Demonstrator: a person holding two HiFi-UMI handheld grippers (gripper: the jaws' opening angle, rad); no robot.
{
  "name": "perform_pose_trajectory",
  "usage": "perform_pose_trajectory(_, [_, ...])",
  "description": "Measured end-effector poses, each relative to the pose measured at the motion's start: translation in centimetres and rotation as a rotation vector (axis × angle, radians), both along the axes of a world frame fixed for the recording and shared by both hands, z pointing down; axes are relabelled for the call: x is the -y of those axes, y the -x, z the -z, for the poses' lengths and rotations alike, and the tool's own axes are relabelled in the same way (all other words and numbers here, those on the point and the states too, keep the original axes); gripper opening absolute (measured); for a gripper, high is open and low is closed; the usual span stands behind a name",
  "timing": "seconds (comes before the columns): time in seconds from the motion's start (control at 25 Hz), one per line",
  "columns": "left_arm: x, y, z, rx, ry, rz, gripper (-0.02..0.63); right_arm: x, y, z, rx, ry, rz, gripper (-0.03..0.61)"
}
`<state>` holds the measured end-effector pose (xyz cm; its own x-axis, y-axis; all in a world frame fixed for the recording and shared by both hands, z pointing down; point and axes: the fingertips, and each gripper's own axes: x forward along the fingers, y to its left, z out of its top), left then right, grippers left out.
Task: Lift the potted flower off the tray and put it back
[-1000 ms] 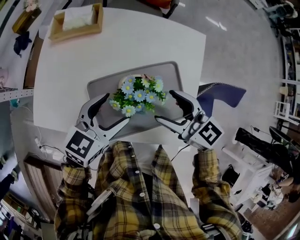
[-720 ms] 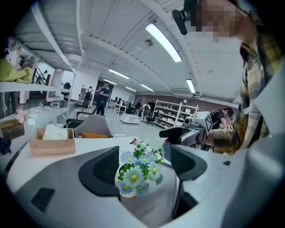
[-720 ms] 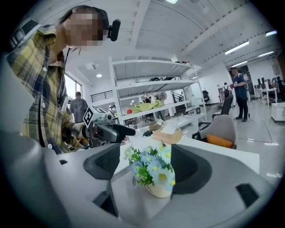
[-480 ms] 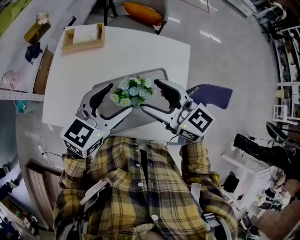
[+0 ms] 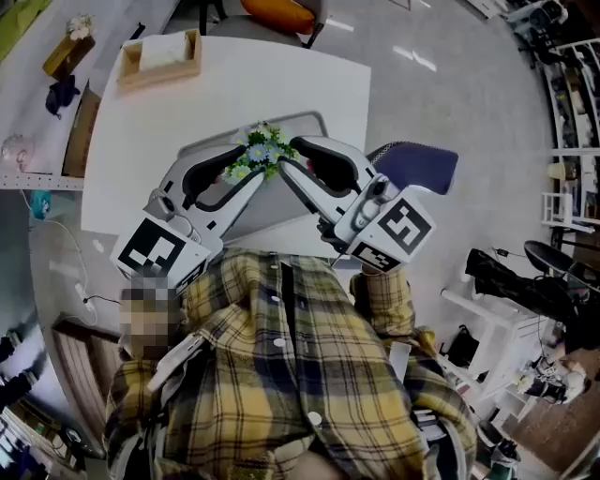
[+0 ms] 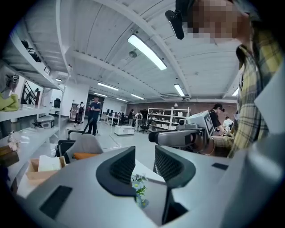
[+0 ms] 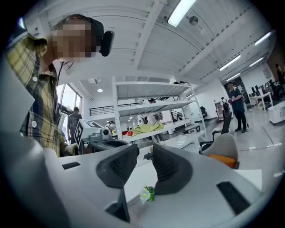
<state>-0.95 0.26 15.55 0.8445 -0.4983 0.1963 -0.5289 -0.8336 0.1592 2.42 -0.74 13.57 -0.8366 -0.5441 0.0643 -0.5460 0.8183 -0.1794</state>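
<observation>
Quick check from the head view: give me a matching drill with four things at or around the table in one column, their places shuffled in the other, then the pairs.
Things:
1. potted flower
2. wooden box
3. orange cushion
4. blue-purple chair

Places:
A. right of the table
B. on the tray
C. beyond the table's far edge
D. at the table's far left corner

Pairs: 1-B, 2-D, 3-C, 4-A
</observation>
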Motion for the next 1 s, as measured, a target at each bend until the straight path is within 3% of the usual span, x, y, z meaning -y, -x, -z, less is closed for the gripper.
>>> perform_pose_trajectory(0.4, [-0.9, -1.7, -0.5, 0.022, 0.003, 0.011, 0.023, -1.6, 0.5, -1.1, -0.056, 0.005, -0.002, 0.014])
perform_pose_trajectory(1.0, [-0.2, -1.9, -0.9, 0.01, 0.029, 0.031, 0.008, -0.6, 0.3, -1.5, -0.085, -0.001, -0.006, -0.002])
